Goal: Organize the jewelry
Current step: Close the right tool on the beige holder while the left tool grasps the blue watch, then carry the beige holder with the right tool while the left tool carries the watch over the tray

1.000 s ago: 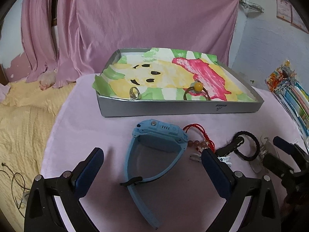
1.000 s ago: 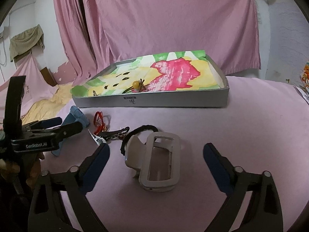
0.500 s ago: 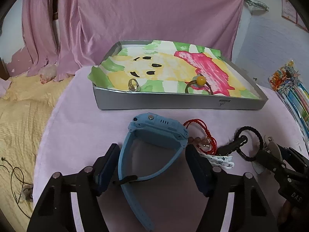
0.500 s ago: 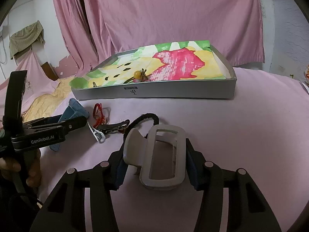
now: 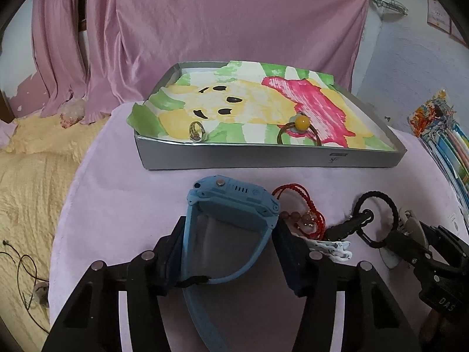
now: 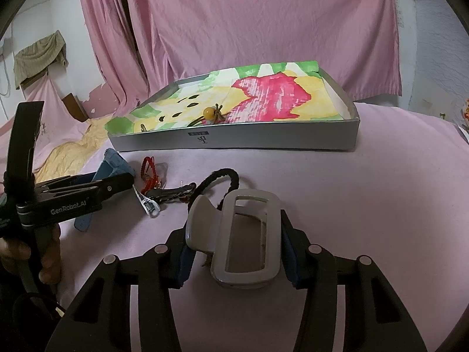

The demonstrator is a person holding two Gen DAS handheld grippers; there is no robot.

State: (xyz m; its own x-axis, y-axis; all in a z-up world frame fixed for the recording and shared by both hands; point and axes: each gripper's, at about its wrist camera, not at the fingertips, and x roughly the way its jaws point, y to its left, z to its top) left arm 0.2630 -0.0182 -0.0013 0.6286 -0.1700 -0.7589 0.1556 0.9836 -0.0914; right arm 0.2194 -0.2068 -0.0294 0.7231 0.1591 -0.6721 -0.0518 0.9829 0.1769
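My left gripper (image 5: 230,252) is shut on the strap of a blue watch (image 5: 234,199), which rests on the pink table. My right gripper (image 6: 237,252) is shut on a grey hair claw clip (image 6: 246,234). Between them lie a red cord bracelet (image 5: 302,208), a black hair tie (image 5: 378,208) and a white clip (image 5: 331,248). The grey tray (image 5: 263,157) lined with coloured paper stands behind; it holds a silver ring (image 5: 197,131) and a loop with a yellow bead (image 5: 302,123).
Pink cloth hangs behind the table. A yellow blanket (image 5: 26,176) lies left of the table. Colourful packets (image 5: 445,140) lie at the right edge. A hand (image 6: 17,252) holds the left gripper's handle.
Both grippers went from wide open to shut: the left one onto the blue watch strap, the right one onto the grey claw clip. Both moved slightly forward.
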